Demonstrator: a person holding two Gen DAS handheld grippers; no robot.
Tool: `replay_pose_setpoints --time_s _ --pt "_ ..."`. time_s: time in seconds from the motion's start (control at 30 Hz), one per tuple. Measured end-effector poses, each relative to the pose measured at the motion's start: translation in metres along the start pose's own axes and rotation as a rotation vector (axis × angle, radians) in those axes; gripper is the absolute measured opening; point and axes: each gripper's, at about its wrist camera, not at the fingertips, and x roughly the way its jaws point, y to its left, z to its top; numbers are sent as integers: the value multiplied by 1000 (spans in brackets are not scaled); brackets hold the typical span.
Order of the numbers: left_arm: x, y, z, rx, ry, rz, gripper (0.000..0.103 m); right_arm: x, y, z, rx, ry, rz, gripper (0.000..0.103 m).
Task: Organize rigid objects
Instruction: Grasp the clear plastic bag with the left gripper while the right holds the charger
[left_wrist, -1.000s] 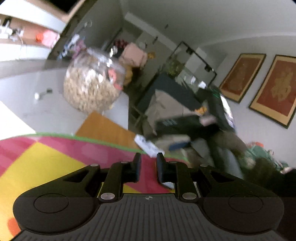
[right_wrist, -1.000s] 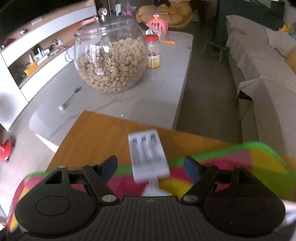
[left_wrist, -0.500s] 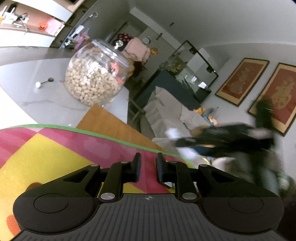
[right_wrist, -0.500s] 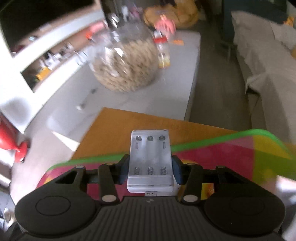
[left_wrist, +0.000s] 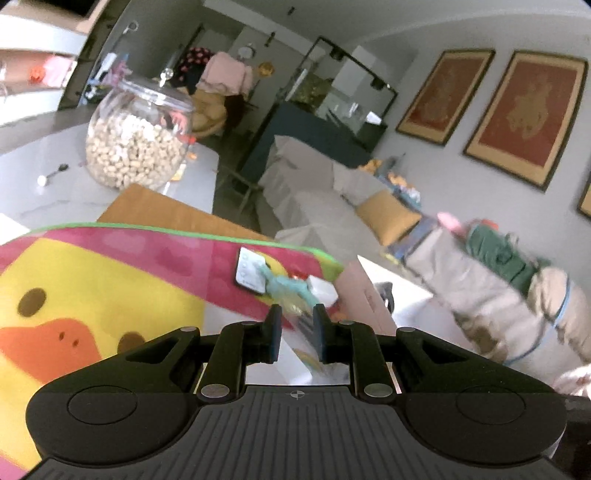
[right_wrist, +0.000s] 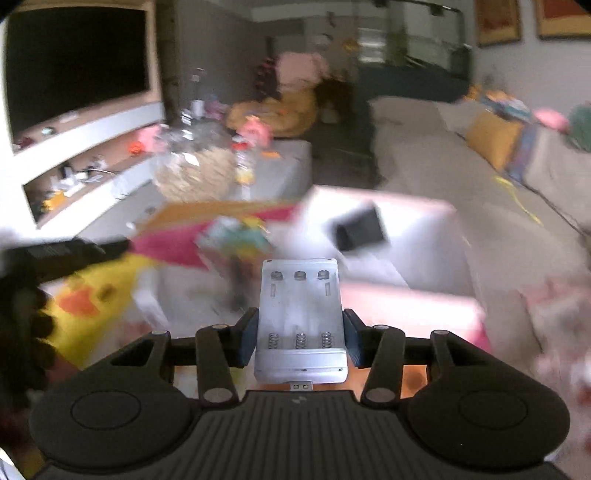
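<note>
My right gripper (right_wrist: 300, 341) is shut on a white battery holder (right_wrist: 301, 317) with three slots and springs, held in the air above a blurred pink box (right_wrist: 406, 266). A dark object (right_wrist: 360, 229) lies in that box. My left gripper (left_wrist: 296, 334) hovers low over the colourful duck mat (left_wrist: 110, 288); its jaws stand a narrow gap apart with nothing gripped. Ahead of it on the mat lie a small white device (left_wrist: 250, 271), a teal toy figure (left_wrist: 288, 286) and a white block (left_wrist: 323, 290).
A big glass jar of peanuts (left_wrist: 136, 144) and a spoon (left_wrist: 51, 174) sit on the grey table (left_wrist: 55, 195). A wooden board (left_wrist: 170, 212) lies under the mat. A pink box edge (left_wrist: 360, 295) is right of the mat. A sofa with cushions (left_wrist: 388, 218) stands beyond.
My right gripper closed on the battery holder, lifted it off the mat and swung right toward the pink box. My left gripper turned right, bringing the small objects at the mat's corner into view.
</note>
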Motion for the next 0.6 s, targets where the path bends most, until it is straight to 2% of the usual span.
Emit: replay_pose_setpoints --time_s 0.07,0.13,0.17,0.23,0.37,0.5,0.6 --pt "-1 -8 0 29 0 48 20 3 -11 -18 16 8 -63 48" --pt "-3 -10 3 24 -2 92 20 6 -23 -31 49 20 -77 50" --pt "-2 -9 5 12 -2 117 20 8 -30 -35 80 21 -65 57" --pt "0 -6 6 -16 12 143 20 14 -37 -43 114 15 -41 64" --pt "8 -6 3 -20 74 122 20 18 -39 -55 115 -1 -25 65" --pt "15 -27 -1 60 83 135 20 20 -38 -60 115 7 -15 67" --pt "24 -49 1 128 91 81 20 21 -36 -59 121 0 -15 70"
